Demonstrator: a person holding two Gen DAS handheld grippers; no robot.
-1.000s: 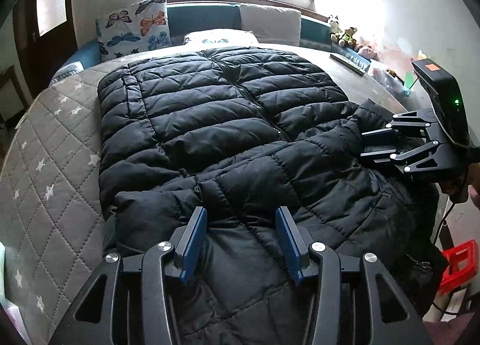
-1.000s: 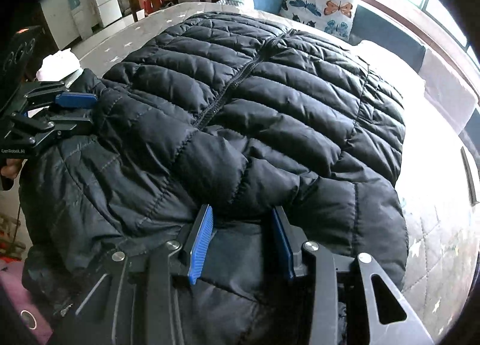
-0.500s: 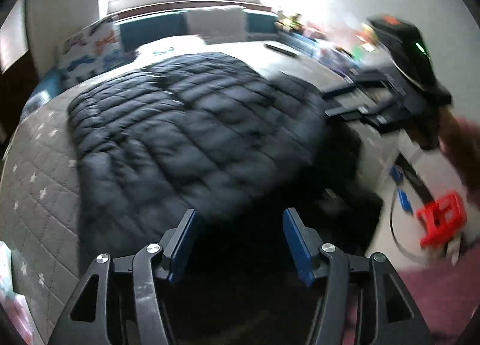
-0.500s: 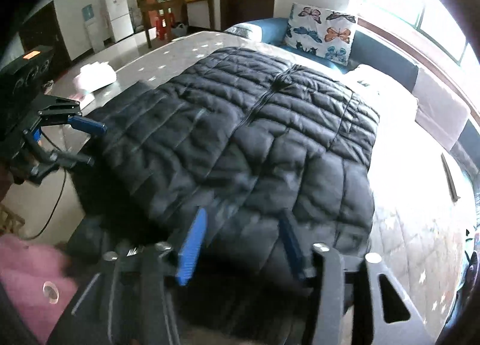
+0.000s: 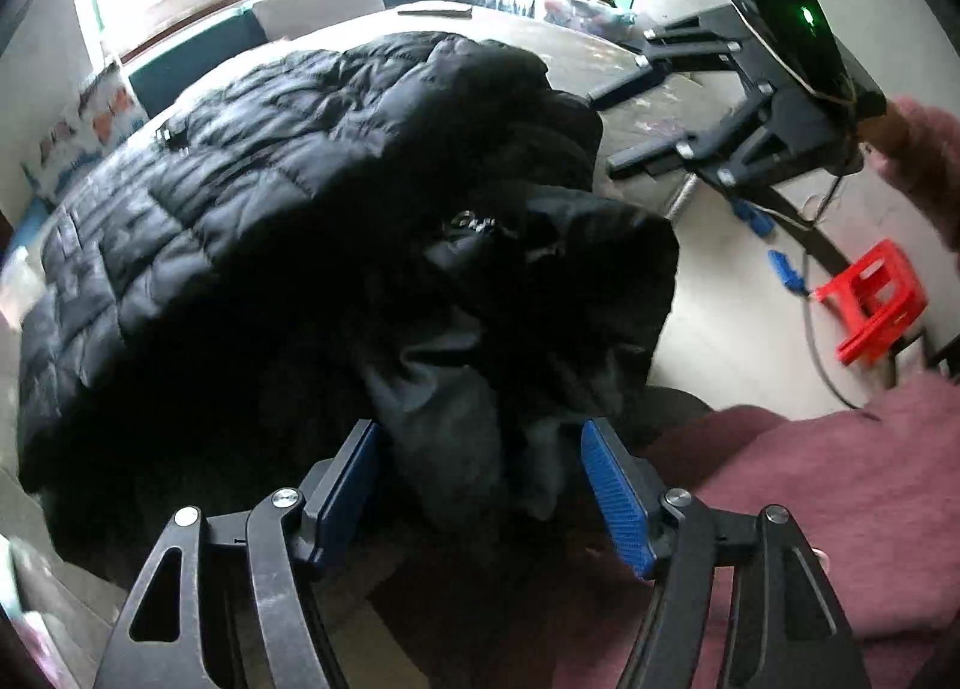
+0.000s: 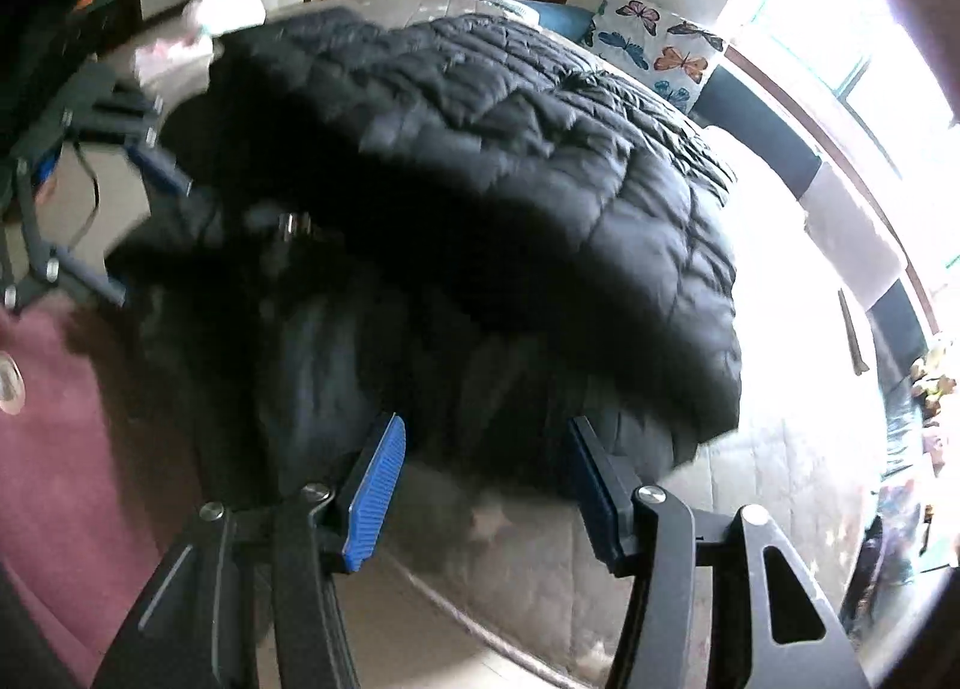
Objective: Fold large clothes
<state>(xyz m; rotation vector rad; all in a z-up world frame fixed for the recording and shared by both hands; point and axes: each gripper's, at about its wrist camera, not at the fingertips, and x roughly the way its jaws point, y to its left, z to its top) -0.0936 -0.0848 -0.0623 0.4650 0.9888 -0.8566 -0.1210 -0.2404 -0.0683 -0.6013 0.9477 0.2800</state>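
Lying across the bed (image 6: 780,485), the black puffer jacket (image 5: 252,161) is drooping over the near edge, its lower part bunching in dark folds at 12 o'clock of the left tool (image 5: 480,485), whose blue pads are standing apart, gripping nothing. The right tool (image 6: 486,485) is also gaping wide beneath the jacket's overhanging hem. A butterfly pillow (image 6: 654,50) is sitting at 1 o'clock; a red stool (image 5: 876,299) is standing on the floor at 3 o'clock.

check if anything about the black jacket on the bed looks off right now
The black puffer jacket is not lying flat: its near end hangs bunched over the bed edge. Both grippers, left and right, are open, holding nothing.
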